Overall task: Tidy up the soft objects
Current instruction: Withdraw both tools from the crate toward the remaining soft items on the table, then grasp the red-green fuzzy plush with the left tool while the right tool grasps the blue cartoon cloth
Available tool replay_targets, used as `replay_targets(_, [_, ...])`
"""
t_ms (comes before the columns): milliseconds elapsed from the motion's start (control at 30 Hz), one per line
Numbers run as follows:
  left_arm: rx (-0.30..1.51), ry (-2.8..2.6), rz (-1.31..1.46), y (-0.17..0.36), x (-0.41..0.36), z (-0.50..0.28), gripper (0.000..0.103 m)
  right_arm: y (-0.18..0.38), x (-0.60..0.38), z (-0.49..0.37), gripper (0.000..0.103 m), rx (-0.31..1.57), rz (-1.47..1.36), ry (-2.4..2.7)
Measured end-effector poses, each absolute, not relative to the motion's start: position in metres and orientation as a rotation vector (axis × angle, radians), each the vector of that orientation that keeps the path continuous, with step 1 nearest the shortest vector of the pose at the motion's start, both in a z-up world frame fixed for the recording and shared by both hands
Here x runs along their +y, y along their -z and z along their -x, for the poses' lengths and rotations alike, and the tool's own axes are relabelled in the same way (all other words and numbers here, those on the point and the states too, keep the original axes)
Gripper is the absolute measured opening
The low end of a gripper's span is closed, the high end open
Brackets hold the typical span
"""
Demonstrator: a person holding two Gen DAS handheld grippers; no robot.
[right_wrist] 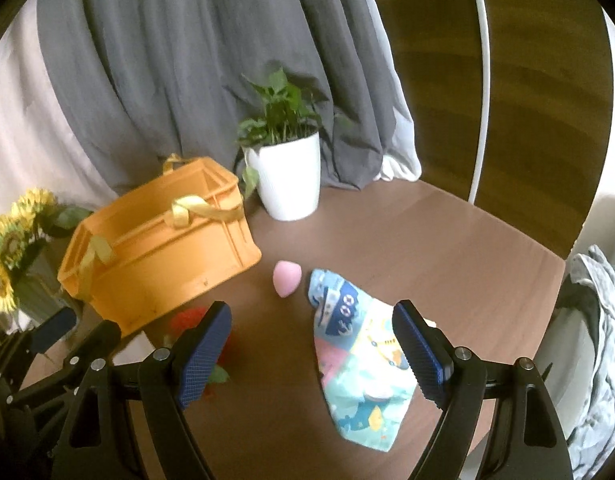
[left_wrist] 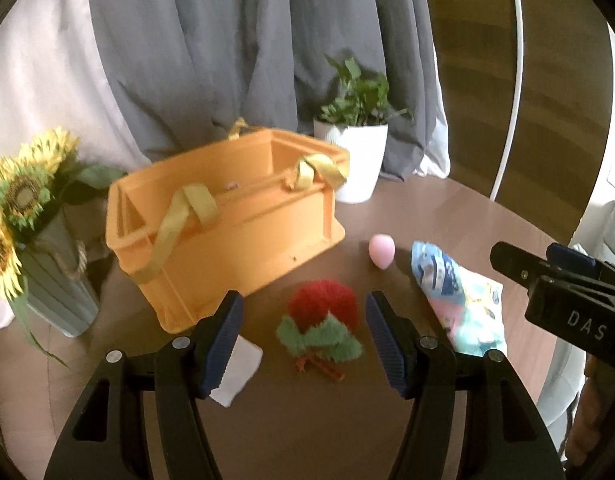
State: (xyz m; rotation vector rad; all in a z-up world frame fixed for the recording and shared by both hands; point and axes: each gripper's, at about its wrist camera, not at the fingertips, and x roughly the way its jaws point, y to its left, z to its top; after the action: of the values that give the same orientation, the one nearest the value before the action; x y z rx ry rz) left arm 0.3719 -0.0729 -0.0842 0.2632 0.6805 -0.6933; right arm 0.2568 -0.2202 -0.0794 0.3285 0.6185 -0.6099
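Note:
A red fuzzy ball with green fluffy leaves and an orange clip [left_wrist: 319, 324] lies on the brown table, framed between the pads of my open left gripper [left_wrist: 303, 320], which hovers above it without touching. A pink egg-shaped sponge [left_wrist: 381, 250] [right_wrist: 286, 278] lies beside a patterned light-blue cloth [left_wrist: 463, 300] [right_wrist: 361, 364]. My right gripper [right_wrist: 313, 330] is open over the cloth, pads clear of it. An orange crate [left_wrist: 227, 224] [right_wrist: 163, 244] with yellow strap handles stands behind the toys. A white soft piece [left_wrist: 237, 372] lies under the left finger.
A white pot with a green plant [left_wrist: 353, 160] [right_wrist: 285, 184] stands behind the crate. A vase of sunflowers [left_wrist: 31, 232] [right_wrist: 15, 248] is at the left. Grey and white curtains hang behind the round table. The right gripper [left_wrist: 563, 292] shows at the left view's right edge.

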Motion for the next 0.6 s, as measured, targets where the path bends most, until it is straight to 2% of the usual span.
replay_targets(600, [0.78,0.685,-0.336,0.144,-0.092,-0.388,0.071,0.134,-0.223,-0.269,0.084,0.699,-0.256,0.646])
